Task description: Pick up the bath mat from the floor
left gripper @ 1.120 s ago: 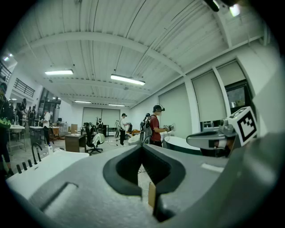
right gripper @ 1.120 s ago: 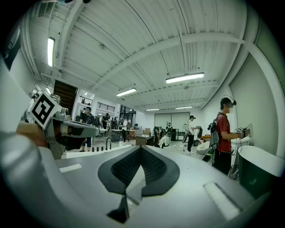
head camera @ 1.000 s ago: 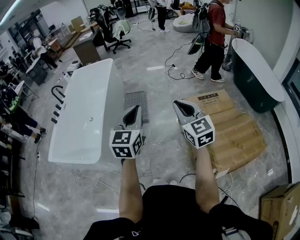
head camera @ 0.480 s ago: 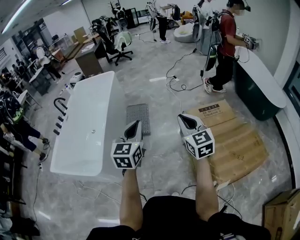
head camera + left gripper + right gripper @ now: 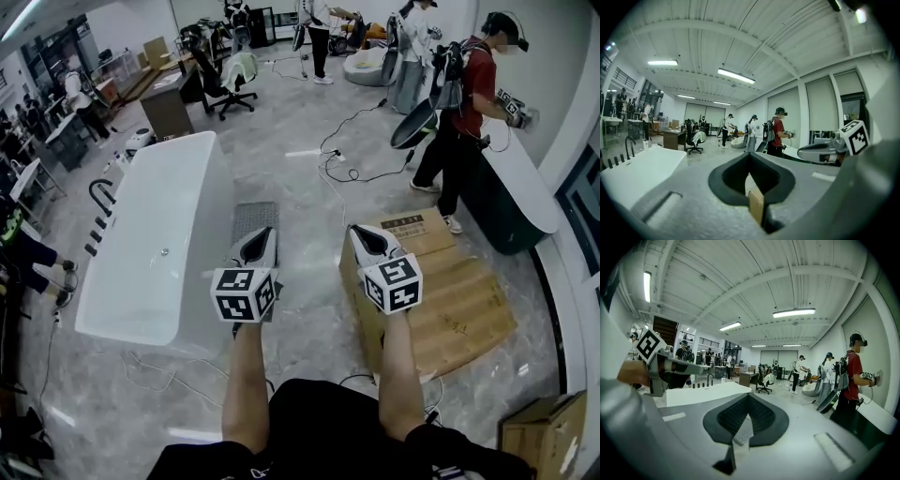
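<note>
The bath mat (image 5: 251, 216) is a grey textured rectangle flat on the marble floor, beside the white bathtub (image 5: 155, 244). In the head view my left gripper (image 5: 266, 231) hovers over the mat's near end and hides part of it. My right gripper (image 5: 355, 231) hovers to the mat's right, over the edge of flattened cardboard (image 5: 450, 291). Both point nearly level, jaws shut with nothing between them. The left gripper view shows shut jaws and the room beyond, the right gripper view the same. The mat shows in neither gripper view.
A dark green tub (image 5: 514, 187) stands at the right with a person in a red shirt (image 5: 467, 103) beside it. Cables (image 5: 352, 169) trail across the floor ahead. A cardboard box (image 5: 548, 436) sits at the bottom right. Office chairs and other people fill the far end.
Both grippers have moved forward and a little down, closer to the mat; the left one now overlaps its near end. The person in red has stepped right along the dark tub.
</note>
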Action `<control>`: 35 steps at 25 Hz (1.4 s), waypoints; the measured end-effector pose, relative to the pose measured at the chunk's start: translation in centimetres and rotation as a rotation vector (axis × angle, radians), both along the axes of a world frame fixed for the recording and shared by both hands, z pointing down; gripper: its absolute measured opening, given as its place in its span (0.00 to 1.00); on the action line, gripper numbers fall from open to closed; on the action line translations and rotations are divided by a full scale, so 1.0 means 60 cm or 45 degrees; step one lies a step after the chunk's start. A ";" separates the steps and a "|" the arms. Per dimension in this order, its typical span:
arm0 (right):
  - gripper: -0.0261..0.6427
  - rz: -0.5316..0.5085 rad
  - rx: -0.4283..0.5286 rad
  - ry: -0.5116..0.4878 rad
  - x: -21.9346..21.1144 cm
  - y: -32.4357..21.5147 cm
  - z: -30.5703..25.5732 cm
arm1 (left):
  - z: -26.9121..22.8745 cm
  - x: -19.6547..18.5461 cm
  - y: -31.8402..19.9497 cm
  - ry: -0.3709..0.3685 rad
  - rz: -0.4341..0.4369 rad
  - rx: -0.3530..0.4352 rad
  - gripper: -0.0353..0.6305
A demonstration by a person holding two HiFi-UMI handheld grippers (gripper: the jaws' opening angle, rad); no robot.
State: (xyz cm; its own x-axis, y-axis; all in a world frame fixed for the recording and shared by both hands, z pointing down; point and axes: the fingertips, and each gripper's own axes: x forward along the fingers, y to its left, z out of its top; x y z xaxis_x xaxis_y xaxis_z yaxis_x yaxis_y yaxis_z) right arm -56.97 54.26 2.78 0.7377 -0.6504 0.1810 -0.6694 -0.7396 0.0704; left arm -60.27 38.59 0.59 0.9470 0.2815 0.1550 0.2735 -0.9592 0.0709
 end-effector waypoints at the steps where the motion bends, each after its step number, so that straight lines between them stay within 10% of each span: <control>1: 0.05 -0.005 -0.011 -0.007 0.004 0.001 0.005 | 0.002 0.006 0.001 -0.006 -0.008 -0.014 0.05; 13: 0.05 0.041 -0.032 -0.002 0.128 -0.001 0.019 | 0.036 0.132 -0.051 -0.053 -0.070 -0.068 0.05; 35: 0.05 -0.117 0.192 -0.051 0.592 -0.266 0.010 | 0.060 0.598 -0.295 -0.142 -0.142 -0.085 0.05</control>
State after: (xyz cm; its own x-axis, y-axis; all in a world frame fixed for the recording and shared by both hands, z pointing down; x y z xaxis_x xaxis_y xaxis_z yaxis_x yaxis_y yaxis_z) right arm -21.47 38.32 3.38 0.6683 -0.7365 0.1047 -0.7344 -0.6756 -0.0649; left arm -24.42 20.91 4.17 0.9509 0.1885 0.2454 0.1522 -0.9754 0.1593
